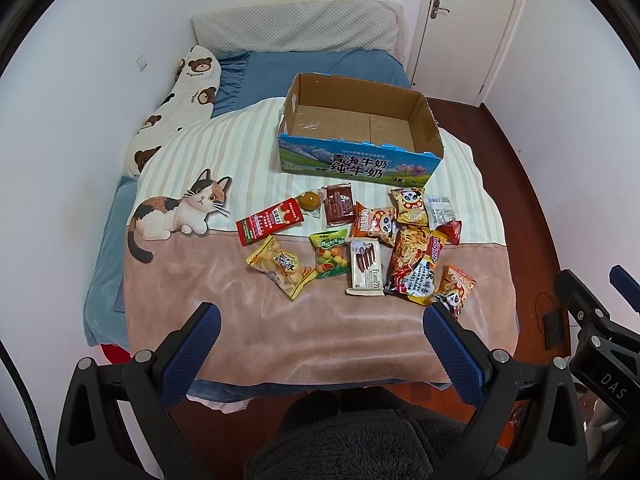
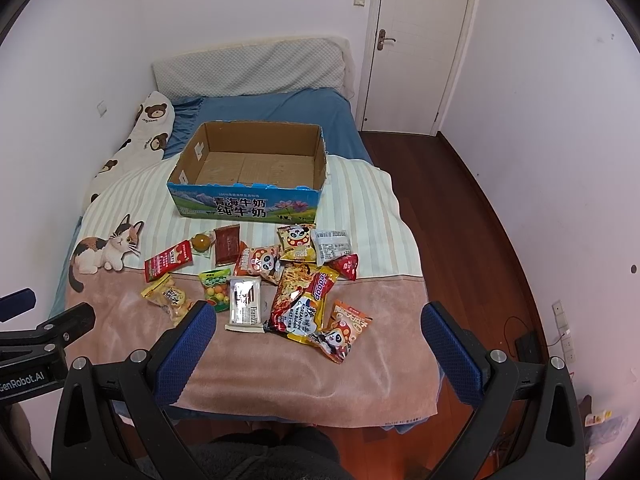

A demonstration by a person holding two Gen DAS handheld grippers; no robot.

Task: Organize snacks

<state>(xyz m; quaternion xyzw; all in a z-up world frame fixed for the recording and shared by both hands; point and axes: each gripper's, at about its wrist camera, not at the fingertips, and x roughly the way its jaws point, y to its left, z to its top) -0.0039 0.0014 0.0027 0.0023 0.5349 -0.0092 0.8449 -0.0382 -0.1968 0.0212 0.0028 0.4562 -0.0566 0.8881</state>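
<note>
An open cardboard milk box [image 1: 360, 136] [image 2: 248, 180] with a blue printed front sits empty on the bed. In front of it lie several snack packets: a red packet [image 1: 269, 221], a yellow puff bag [image 1: 280, 267], a green candy bag [image 1: 330, 254], a white wafer pack [image 1: 365, 267] [image 2: 246, 304], a big noodle bag [image 1: 412, 264] [image 2: 302, 300] and panda packets [image 1: 407, 202] [image 2: 296, 242]. My left gripper [image 1: 320, 322] hangs open above the blanket's near part, nothing between its fingers. My right gripper [image 2: 318, 320] is open too, short of the pile.
The bed carries a cat-print blanket [image 1: 280, 328], a bear-print pillow [image 1: 180, 100] on the left and a grey pillow [image 1: 296, 28] at the head. Walls stand behind and left. Wooden floor [image 2: 460, 220] and a white door [image 2: 420, 40] lie to the right.
</note>
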